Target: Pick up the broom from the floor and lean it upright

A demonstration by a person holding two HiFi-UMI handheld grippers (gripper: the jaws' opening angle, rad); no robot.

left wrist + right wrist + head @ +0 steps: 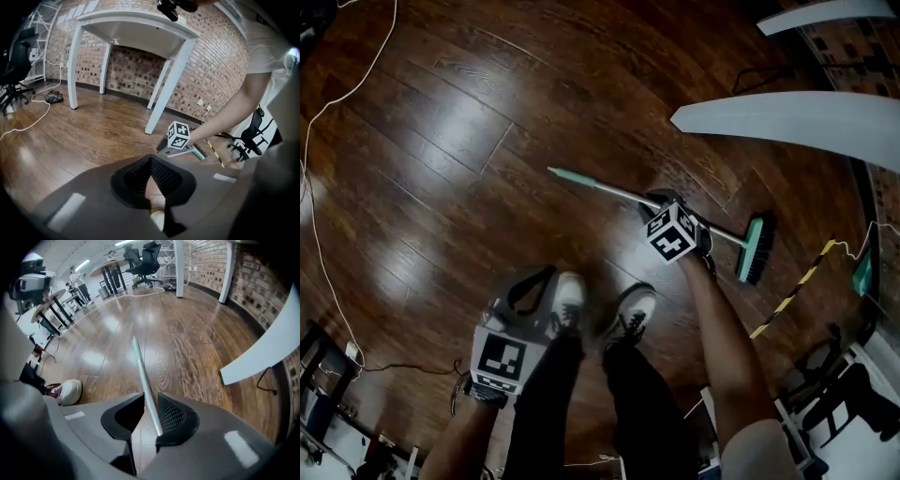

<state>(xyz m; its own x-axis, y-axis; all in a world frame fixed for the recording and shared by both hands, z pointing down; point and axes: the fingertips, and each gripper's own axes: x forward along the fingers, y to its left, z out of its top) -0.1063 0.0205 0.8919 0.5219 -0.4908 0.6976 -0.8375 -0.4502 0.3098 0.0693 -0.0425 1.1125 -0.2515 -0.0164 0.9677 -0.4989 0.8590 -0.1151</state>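
- R claw [150,403]: jaws apart, straddling broom [602,187] handle. Handle runs btwn jaws, closer to right-hand pad, gap on other side, no squeeze.
- Broom lies flat on wood floor [441,141]. Handle tip ahead of R claw, green brush head [755,249] behind it.
- L claw [150,169]: jaws apart, nothing held, shoe [568,302] just below, broom well off to its right.
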